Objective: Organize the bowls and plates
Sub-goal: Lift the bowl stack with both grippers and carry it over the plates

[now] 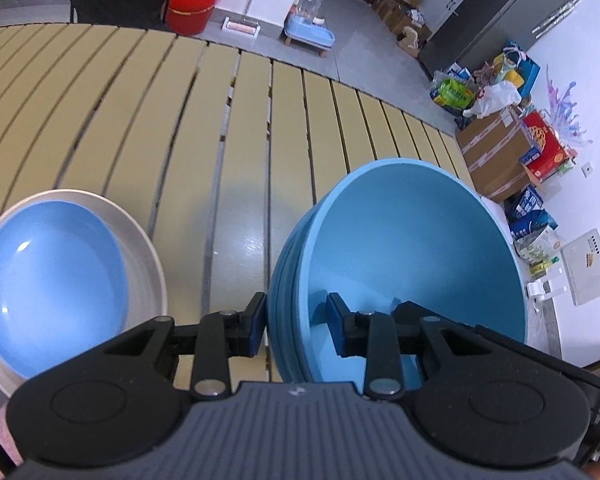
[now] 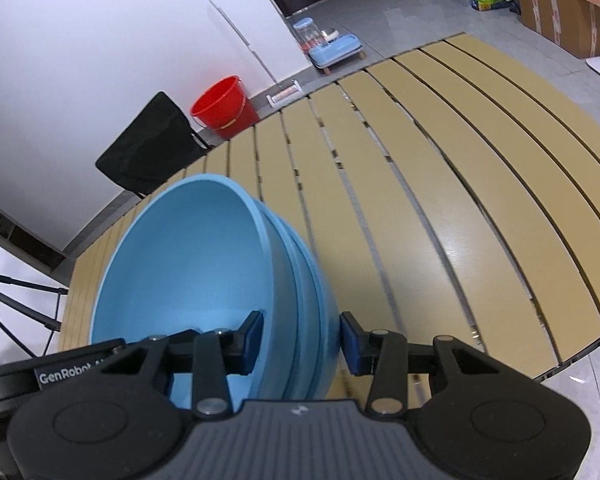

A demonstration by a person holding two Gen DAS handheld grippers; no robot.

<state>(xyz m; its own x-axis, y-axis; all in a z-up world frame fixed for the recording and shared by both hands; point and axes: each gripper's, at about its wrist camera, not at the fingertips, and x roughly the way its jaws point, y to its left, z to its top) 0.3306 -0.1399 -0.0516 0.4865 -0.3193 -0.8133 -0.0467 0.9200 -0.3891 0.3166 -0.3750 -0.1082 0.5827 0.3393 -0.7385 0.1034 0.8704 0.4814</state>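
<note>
While both claws pinch opposite rims, the left gripper [image 1: 296, 322] and right gripper [image 2: 300, 338] hold a nested stack of blue bowls [image 1: 412, 264] above the slatted table [image 1: 236, 128]; plates [image 1: 60, 280] already stacked beside it, bowls still unplaced

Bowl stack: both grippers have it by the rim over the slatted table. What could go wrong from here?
1. The stack of blue bowls is several nested bowls, tilted. Each gripper, left and right, pinches only a rim edge, so a bowl might slide loose.
2. The two grips sit on opposite sides; uneven motion could twist the stack out of one.
3. The blue plate in its pale dish lies close beside the stack; a swing could knock it.
</note>
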